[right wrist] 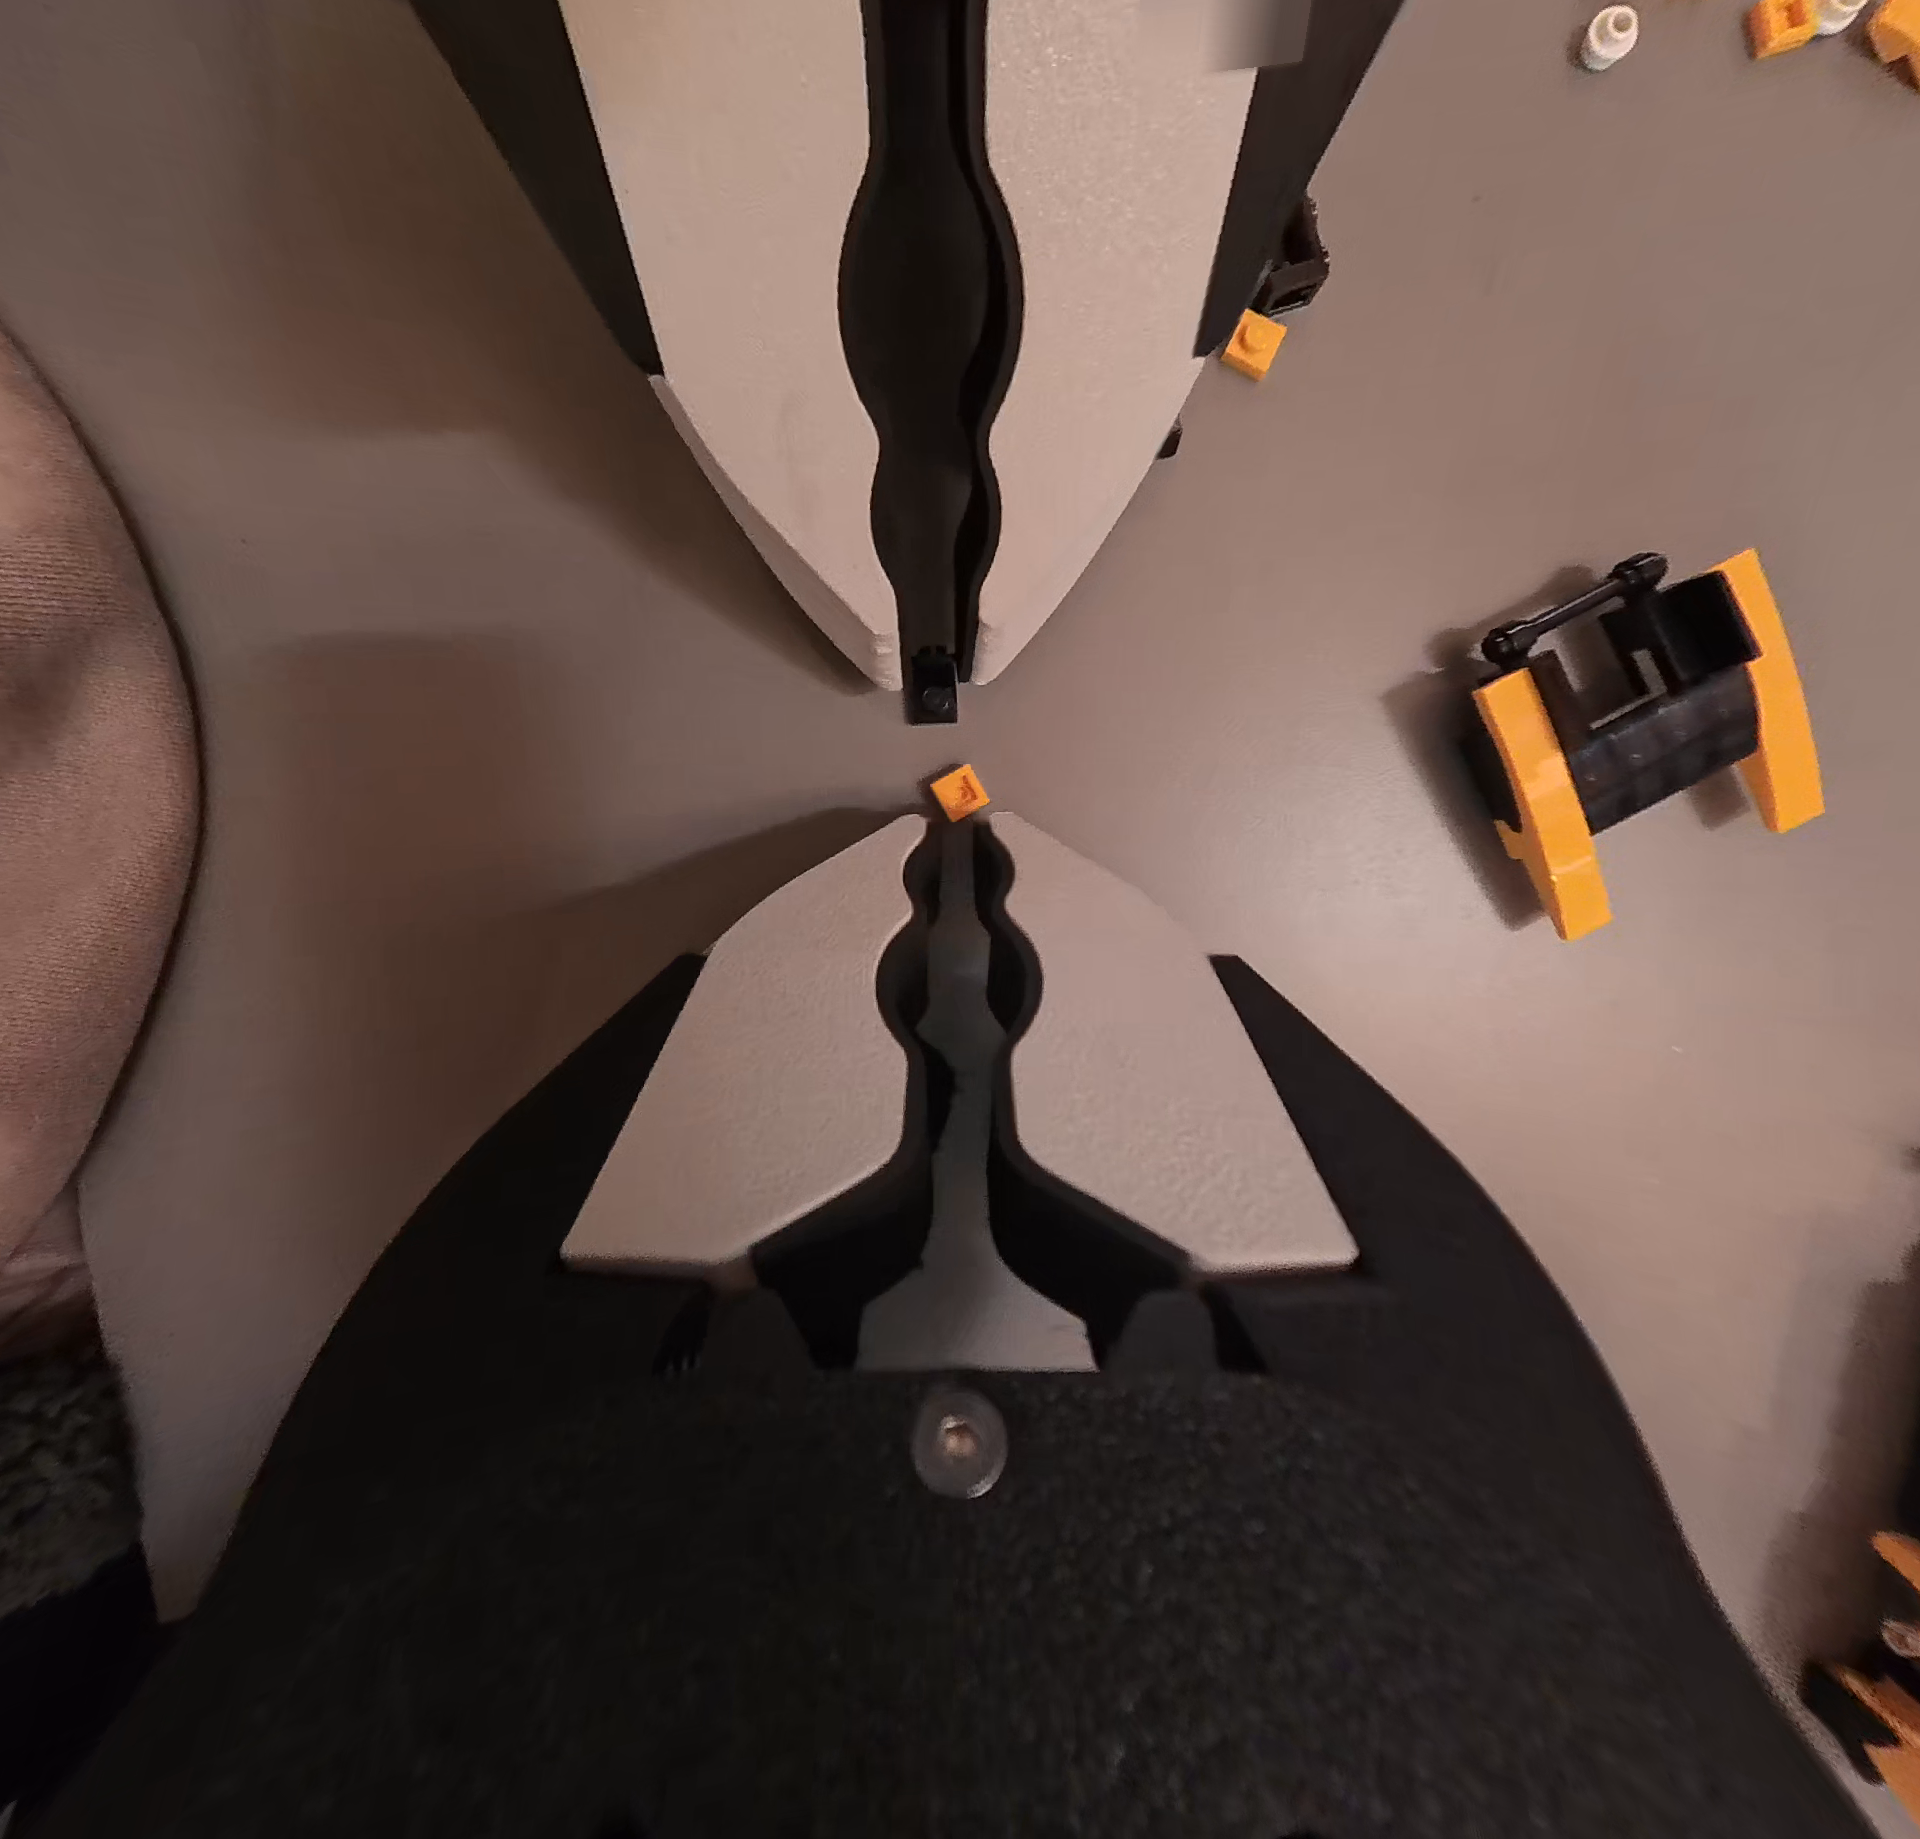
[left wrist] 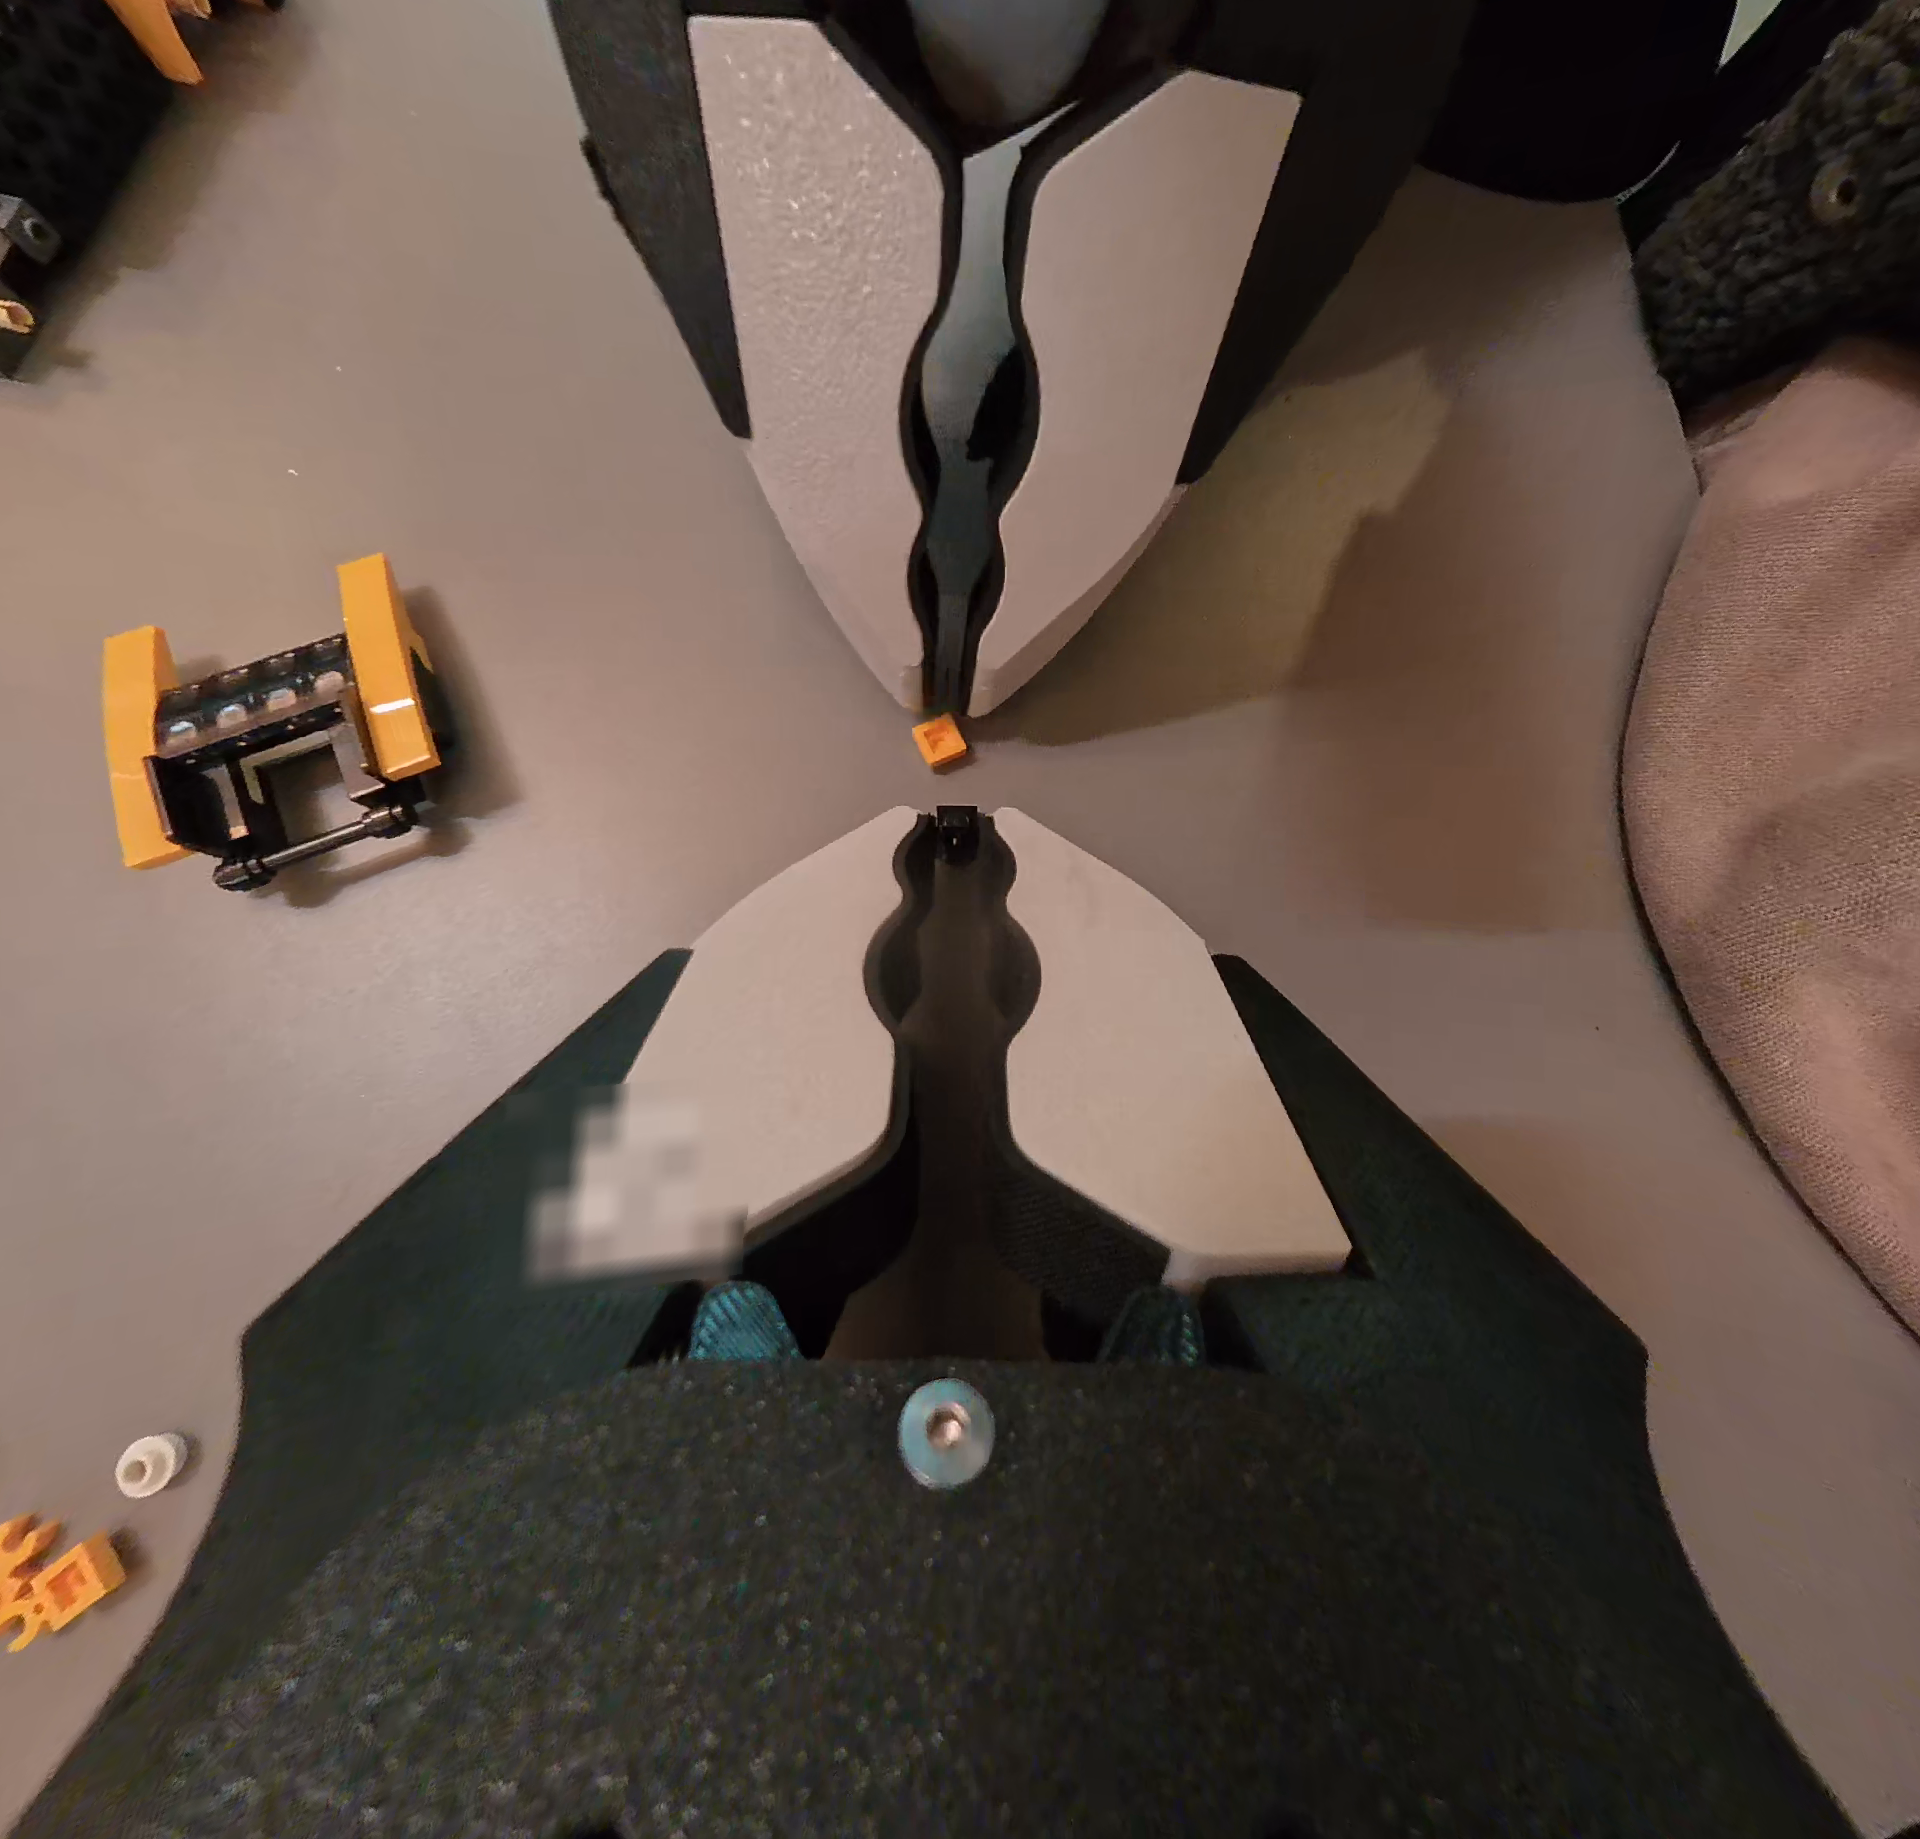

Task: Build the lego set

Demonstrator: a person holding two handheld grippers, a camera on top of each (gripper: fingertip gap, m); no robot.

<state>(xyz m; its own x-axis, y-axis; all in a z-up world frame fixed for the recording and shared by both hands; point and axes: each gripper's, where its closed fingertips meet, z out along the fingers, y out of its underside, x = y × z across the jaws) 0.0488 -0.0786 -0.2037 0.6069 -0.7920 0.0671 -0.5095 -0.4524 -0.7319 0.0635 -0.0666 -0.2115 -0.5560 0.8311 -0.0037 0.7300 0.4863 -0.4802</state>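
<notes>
The two tongs face each other tip to tip over the grey tabletop (left wrist: 520, 418), close but with a small gap between them. The left tongs (left wrist: 954, 818) are pinched nearly together on a small black piece (left wrist: 954, 821), which sticks out a little from between the tips; seen from the right wrist view, this same black piece (right wrist: 932, 693) shows a single stud and juts from the far pair of tips. The right tongs (right wrist: 958, 818) are likewise closed to a narrow slit, gripping a small orange piece (right wrist: 958, 790) that pokes out just beyond the tips; in the left wrist view the orange piece (left wrist: 940, 742) sits at the tip of the far tongs, tilted a little. The black and orange pieces are near each other but not touching. Off to the left in the left wrist view, well apart from the tongs, a partly built black and orange assembly (left wrist: 275, 724) rests on the tabletop, with a black bar at its near end. At the near left lie a small white round piece (left wrist: 154, 1462) and a few loose orange pieces (left wrist: 57, 1581). At the far left edge stands a larger black and orange build (left wrist: 94, 75). A pinkish-grey cushion (left wrist: 1797, 854) fills the right side.
</notes>
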